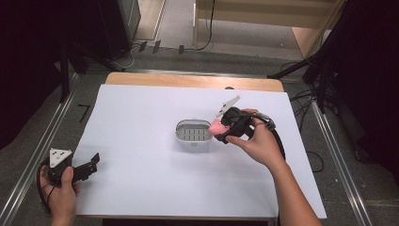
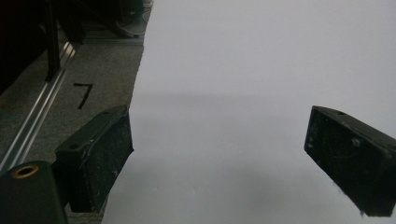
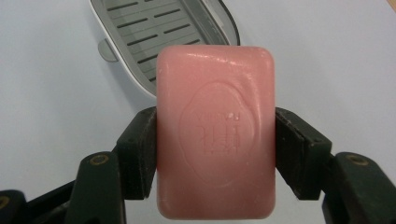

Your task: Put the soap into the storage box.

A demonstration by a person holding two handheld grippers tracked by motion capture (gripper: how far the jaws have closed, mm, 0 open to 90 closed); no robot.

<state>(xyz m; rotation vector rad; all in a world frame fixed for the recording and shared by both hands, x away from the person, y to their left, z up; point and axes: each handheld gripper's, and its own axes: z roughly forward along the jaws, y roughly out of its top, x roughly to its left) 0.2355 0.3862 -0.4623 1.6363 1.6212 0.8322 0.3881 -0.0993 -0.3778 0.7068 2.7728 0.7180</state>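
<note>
Gripping a pink soap (image 3: pixel 215 133) flat between both jaws, my right gripper (image 1: pixel 225 128) holds it just beside the grey slotted dish (image 1: pixel 193 131), above the white table (image 1: pixel 141 122). My left gripper (image 1: pixel 89 165) rests at the table's near-left edge, jaws spread, nothing between them.

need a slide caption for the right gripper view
Right gripper clamps a pink soap bar by its long sides, just short of the empty slotted soap dish.

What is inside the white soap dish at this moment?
The soap dish holds a grey slatted insert and no soap. The pink soap covers the dish's near part in the right gripper view.
</note>
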